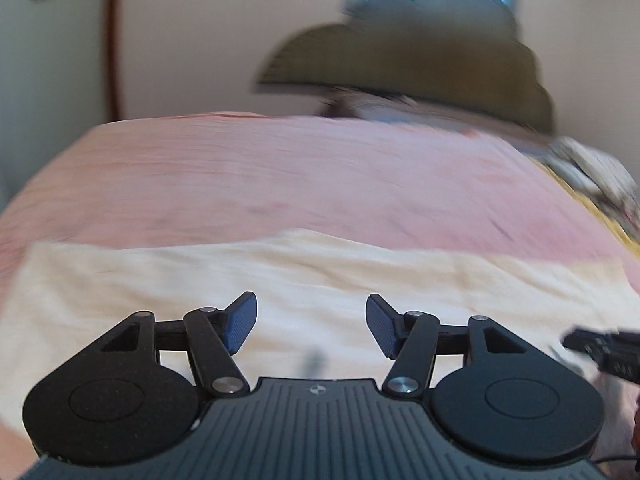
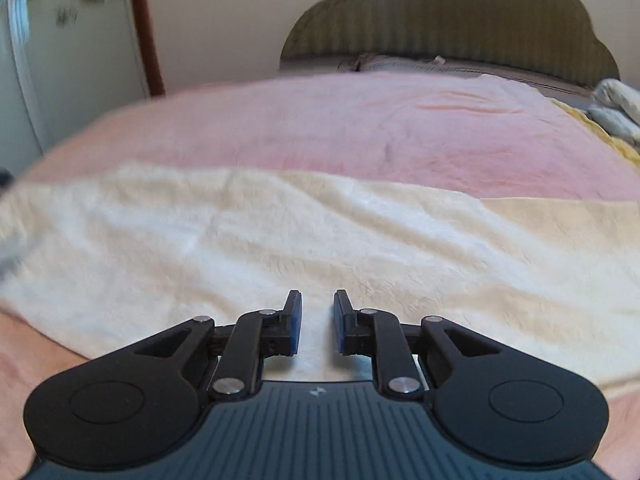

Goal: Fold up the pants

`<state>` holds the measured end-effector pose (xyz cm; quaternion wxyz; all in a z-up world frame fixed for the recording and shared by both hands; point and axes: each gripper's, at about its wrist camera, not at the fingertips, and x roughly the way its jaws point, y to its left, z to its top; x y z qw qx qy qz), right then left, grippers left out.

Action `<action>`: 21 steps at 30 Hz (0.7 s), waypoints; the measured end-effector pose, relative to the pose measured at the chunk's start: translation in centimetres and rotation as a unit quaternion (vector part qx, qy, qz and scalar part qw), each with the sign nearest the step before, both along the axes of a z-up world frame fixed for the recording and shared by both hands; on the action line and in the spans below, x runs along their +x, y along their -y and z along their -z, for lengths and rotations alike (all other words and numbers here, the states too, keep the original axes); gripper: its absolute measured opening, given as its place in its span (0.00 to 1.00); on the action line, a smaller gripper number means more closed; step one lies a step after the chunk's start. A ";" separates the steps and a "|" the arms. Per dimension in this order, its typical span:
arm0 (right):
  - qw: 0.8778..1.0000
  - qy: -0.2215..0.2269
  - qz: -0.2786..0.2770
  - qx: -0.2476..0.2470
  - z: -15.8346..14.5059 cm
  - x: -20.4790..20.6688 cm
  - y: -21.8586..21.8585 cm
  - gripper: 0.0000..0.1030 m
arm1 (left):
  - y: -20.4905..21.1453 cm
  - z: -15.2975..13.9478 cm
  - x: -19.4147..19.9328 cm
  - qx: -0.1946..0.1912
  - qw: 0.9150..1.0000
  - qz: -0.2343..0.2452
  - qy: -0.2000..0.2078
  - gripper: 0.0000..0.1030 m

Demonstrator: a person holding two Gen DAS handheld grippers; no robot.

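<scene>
Both grippers hover with nothing in their jaws over cream pants spread on a pink bed

The left gripper (image 1: 311, 322) has its jaws wide apart, blue pads (image 1: 240, 324) facing each other, nothing between them; under it and just beyond lie the pants (image 1: 280, 280), a pale cream fleecy garment stretched from left to right across the near part of the bed. The right gripper (image 2: 316, 322) has its jaws only a narrow gap apart, also holding nothing, above the same cloth (image 2: 260, 248), whose far edge meets the pink blanket (image 2: 360, 128). At the far end stands a scalloped olive headboard (image 2: 448, 12) with pillows at its foot, and at the far right lies a yellow and whitish bundle of bedding (image 2: 612, 116). The left view is blurred; a dark device (image 1: 604, 350) shows at its right edge
</scene>
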<state>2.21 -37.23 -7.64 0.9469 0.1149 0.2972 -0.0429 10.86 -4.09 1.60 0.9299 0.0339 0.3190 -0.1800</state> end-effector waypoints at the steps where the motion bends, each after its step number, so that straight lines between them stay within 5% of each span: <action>1: 1.000 -0.003 0.003 0.002 0.1 -0.3 0.3 0.26 | 1.8 0.8 0.0 0.008 1.000 0.020 -0.008 0.65; 2: 1.000 -0.022 0.000 -0.008 0.4 -0.4 0.6 0.38 | 3.5 1.4 -0.2 0.014 0.999 0.042 -0.015 0.65; 4: 0.999 -0.020 0.017 -0.019 0.3 -1.5 1.5 0.39 | 6.2 2.6 -0.8 0.025 0.996 0.086 -0.016 0.65; 8: 0.990 0.050 0.117 0.055 -1.0 -7.4 6.8 0.41 | 10.1 4.2 -1.6 0.048 0.992 0.119 0.009 0.71; 13: 0.956 0.036 0.239 0.165 1.0 -11.9 13.5 0.43 | 13.0 7.1 -0.5 0.080 0.984 0.153 -0.038 0.74; 16: 0.933 0.050 0.246 0.260 3.4 -12.6 15.5 0.43 | 13.0 7.5 -1.1 0.088 0.983 0.158 -0.025 0.76; 21: 0.901 0.095 0.271 0.325 5.1 -12.4 17.6 0.41 | 12.6 7.1 -0.1 0.084 0.986 0.144 -0.033 0.76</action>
